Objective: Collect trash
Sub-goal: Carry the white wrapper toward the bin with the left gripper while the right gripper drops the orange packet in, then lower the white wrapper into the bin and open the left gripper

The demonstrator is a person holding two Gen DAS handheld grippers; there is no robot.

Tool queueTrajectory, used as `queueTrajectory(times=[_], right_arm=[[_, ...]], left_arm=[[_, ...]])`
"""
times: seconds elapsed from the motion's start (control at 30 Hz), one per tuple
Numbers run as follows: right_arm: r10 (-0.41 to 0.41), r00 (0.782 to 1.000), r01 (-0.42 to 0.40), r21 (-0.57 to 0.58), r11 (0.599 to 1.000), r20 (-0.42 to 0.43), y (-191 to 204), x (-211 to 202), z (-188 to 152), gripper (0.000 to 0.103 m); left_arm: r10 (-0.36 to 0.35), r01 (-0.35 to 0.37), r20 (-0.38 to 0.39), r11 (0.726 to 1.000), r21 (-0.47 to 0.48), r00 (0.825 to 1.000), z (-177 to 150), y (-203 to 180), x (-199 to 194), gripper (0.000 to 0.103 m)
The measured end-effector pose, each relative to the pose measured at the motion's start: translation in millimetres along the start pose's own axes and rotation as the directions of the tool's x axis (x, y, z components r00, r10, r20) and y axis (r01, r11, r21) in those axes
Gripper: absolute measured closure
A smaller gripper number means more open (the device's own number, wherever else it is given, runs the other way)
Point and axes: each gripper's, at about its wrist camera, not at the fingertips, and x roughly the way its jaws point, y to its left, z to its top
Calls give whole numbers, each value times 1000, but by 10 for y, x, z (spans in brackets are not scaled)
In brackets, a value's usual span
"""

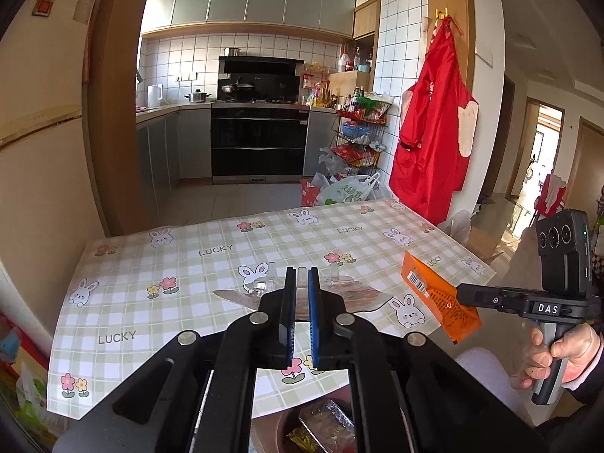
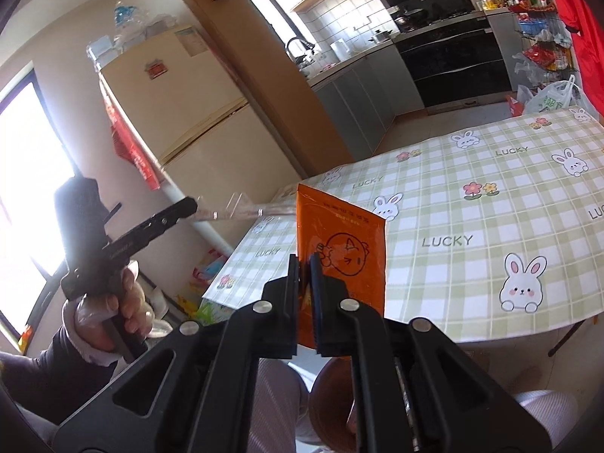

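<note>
Orange wrapper point(image 2: 341, 253) sits clamped in the right gripper point(image 2: 304, 264) above the table point(image 2: 472, 207) edge; left gripper point(image 1: 301, 283) pinches a clear wrapper point(image 1: 339, 294) over the table.

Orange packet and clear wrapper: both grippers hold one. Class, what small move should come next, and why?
Probably lower the right gripper toward the brown bin below the table edge and release the orange packet. Both pieces are already lifted, the left gripper pinching the clear wrapper, and the bin already holds trash.

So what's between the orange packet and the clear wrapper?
Only bare checked tablecloth between orange packet and clear wrapper, seen from the left wrist.
</note>
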Motion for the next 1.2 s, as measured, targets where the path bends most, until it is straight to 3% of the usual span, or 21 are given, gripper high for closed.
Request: queueTrajectory(times=[0.33,0.63,0.97,1.07,1.13,1.17,1.2], right_arm=[[13,999,-12,13,1000,-52,171,-88,-191,93],[-4,992,9,38,999,-128,100,105,-250,92],[-45,990,51,47,998,-131,0,140,-247,78],[-129,987,128,-16,992,-98,35,71,-198,56],[-190,979,187,-52,981,-67,54,21,-151,29],[-228,973,225,-69,972,-43,67,-26,-121,22],[-261,965,259,-81,963,-22,73,-58,-96,9]], left_arm=[[10,-10,44,1000,0,999,-63,-32,-381,97],[9,-9,40,1000,-10,999,-81,-4,-356,97],[0,1,27,1000,-12,1000,-101,12,-269,97],[-8,8,25,1000,-12,1000,-105,-1,-259,97],[-12,13,24,1000,-10,1000,-115,-23,-263,97],[-16,16,24,1000,-9,1000,-119,-36,-267,97],[-21,21,24,1000,-8,1000,-124,-54,-275,97]])
